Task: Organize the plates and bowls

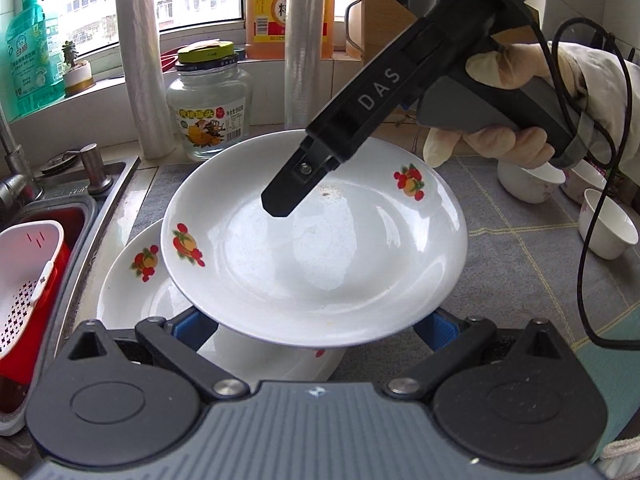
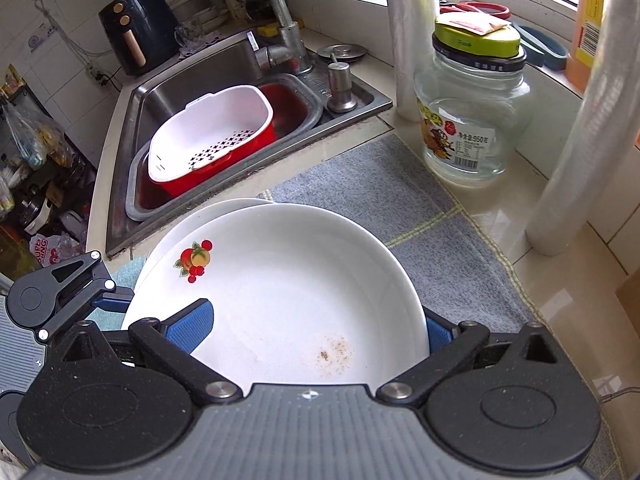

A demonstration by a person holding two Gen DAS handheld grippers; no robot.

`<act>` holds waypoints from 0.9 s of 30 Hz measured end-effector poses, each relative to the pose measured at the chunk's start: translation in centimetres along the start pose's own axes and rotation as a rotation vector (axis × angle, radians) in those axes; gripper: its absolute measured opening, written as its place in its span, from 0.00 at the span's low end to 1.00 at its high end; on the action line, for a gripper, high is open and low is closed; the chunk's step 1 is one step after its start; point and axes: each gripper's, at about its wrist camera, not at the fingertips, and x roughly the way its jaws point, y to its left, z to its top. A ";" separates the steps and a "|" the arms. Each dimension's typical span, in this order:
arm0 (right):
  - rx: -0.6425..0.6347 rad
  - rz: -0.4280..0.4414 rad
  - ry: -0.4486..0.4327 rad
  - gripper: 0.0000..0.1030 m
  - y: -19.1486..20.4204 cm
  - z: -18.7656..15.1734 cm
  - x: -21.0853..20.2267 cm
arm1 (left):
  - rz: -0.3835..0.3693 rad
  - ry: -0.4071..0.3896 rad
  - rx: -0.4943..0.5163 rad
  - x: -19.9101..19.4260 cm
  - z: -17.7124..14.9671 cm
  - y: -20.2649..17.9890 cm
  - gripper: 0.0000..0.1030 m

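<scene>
Sink point(image 2: 224, 68) fills upper left of right wrist view, red-and-white strainer basket point(image 2: 212, 136) sitting in it. Grey mat point(image 1: 520, 264) covers the counter, runs across the middle of both views.

Top plate point(image 1: 320, 240) sits centre frame in left view, tilted, raised above the lower plate point(image 1: 128, 288), which lies flat on the mat at lower left. Looks like I'm mid-stack: top plate being set onto the lower one, not yet seated.

My left gripper point(image 1: 316, 330) is at bottom centre, blue pads either side of the near rim of the top plate; contact is hidden under the rim, so can't tell if it's clamped or just straddling. My right gripper point(image 2: 320, 328) is clenched on the same plate's edge: one blue pad point(image 2: 192, 324) lies on the inner face, the other sits behind the rim.

Small bowls point(image 1: 608, 228) are at the right edge of left view, untouched.

Brown crumbs point(image 2: 334, 354) in plate, bottom centre of right view.

Next, my guess: level the plate, centre it over the lower one, lower it, then let go both sides evenly to avoid a slide.
</scene>
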 end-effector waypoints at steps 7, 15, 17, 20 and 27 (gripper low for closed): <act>-0.005 0.012 0.024 1.00 1.1 0.5 1.8 | 0.003 0.019 -0.019 -0.4 -1.1 1.1 0.99; 0.005 0.013 0.030 1.00 1.6 0.8 2.9 | -0.008 0.032 -0.041 -0.1 -1.7 2.1 0.99; -0.005 -0.001 0.034 1.00 1.9 0.9 3.0 | -0.011 0.034 -0.046 0.0 -1.7 2.4 0.99; -0.017 -0.014 0.040 1.00 2.3 1.0 3.3 | -0.015 0.035 -0.053 0.2 -1.8 2.8 0.99; -0.036 -0.038 0.060 1.00 3.0 1.3 3.9 | -0.021 0.058 -0.076 0.4 -1.9 3.4 0.98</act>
